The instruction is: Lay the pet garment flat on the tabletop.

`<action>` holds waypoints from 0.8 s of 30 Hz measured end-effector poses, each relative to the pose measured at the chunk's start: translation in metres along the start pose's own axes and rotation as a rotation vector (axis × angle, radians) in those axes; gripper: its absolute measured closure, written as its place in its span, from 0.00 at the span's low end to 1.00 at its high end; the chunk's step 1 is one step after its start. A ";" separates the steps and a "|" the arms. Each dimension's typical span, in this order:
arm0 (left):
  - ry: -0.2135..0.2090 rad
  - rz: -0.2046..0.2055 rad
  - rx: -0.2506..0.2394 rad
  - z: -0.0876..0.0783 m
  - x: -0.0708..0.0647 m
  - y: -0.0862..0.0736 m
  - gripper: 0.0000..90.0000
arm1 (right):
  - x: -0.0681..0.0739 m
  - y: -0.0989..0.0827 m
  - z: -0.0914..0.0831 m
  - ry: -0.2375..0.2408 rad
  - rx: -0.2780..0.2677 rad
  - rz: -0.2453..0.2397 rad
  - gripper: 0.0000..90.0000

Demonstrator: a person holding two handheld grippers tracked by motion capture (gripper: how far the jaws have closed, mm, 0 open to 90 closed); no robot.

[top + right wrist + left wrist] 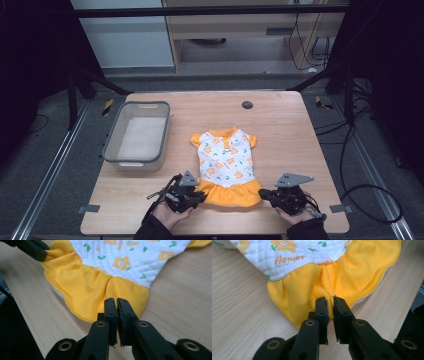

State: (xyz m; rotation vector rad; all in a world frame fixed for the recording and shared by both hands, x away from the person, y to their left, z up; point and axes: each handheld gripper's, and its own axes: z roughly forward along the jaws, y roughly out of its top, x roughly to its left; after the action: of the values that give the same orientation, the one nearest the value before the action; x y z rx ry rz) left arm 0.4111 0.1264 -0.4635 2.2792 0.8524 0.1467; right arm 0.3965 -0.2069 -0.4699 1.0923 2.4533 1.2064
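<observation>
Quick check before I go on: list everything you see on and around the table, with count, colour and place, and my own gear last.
Table: one, light wood, centre of the high view.
Bin: one, grey, see-through, on the table's left half, nothing in it that I can see.
Dress: one, small, white quilted top with orange flowers, orange skirt and collar, flat at the table's centre, skirt toward the person.
Round insert: one, dark, near the far table edge.
Cables: several, black, on the floor right of the table.
Left hand-held gripper: one, black, shut on the skirt's left hem.
Right hand-held gripper: one, black, shut on the skirt's right hem.
</observation>
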 end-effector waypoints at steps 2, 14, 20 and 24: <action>0.008 0.002 -0.026 -0.006 0.001 -0.001 0.78 | 0.001 -0.002 0.003 -0.019 0.010 -0.021 0.89; 0.121 -0.052 -0.107 -0.014 0.026 -0.006 0.71 | -0.013 0.006 0.001 -0.097 -0.126 0.021 0.91; 0.133 0.003 -0.122 0.006 0.020 0.004 0.83 | -0.018 0.009 0.022 -0.080 -0.097 0.022 0.99; 0.150 0.026 -0.077 0.024 0.021 0.003 0.87 | -0.020 0.007 0.035 -0.074 -0.056 0.016 0.99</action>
State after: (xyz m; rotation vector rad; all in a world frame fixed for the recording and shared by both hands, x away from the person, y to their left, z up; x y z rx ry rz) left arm 0.4367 0.1239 -0.4820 2.2284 0.8787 0.3604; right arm 0.4308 -0.1964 -0.4898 1.1219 2.3462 1.2096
